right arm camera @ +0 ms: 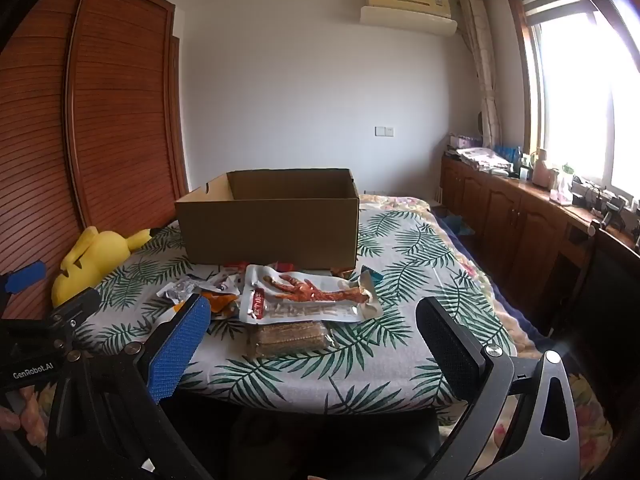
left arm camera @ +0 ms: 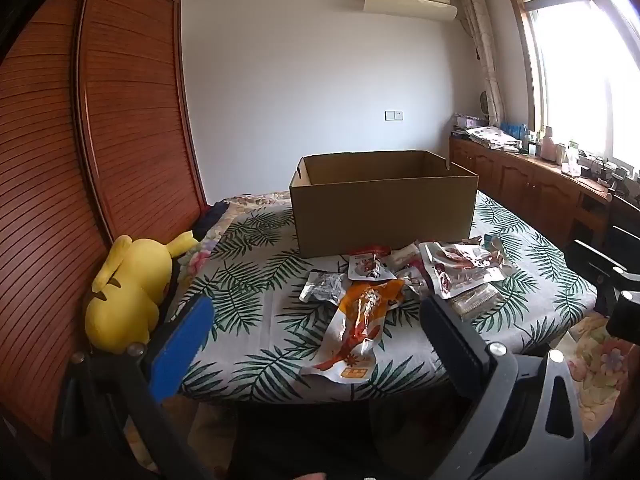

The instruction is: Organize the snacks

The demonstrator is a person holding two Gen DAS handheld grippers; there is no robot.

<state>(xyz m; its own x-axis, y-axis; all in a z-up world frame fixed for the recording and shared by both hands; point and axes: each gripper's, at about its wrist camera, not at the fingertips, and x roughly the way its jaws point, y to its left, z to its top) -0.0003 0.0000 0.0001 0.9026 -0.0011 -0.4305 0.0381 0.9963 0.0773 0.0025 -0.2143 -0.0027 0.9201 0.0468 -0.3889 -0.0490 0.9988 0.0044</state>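
An open cardboard box (left arm camera: 384, 208) (right arm camera: 268, 224) stands at the far side of a leaf-print table (left arm camera: 256, 344) (right arm camera: 420, 292). In front of it lie several snack packets: an orange one (left arm camera: 360, 328), a silver one (left arm camera: 323, 286), a white chicken-foot packet (right arm camera: 310, 298) (left arm camera: 464, 272) and a brown cracker pack (right arm camera: 288, 338) (left arm camera: 476, 300). My left gripper (left arm camera: 316, 328) hovers open over the table's near edge, the orange packet showing between its fingers but untouched. My right gripper (right arm camera: 314, 332) is open too, short of the cracker pack. The box's inside is hidden.
A yellow plush toy (left arm camera: 132, 296) (right arm camera: 94, 258) lies at the table's left edge against a wooden slatted wardrobe (left arm camera: 80, 160). A low wooden cabinet (right arm camera: 516, 216) with clutter runs under the window on the right. The left gripper's body (right arm camera: 44, 344) shows in the right wrist view.
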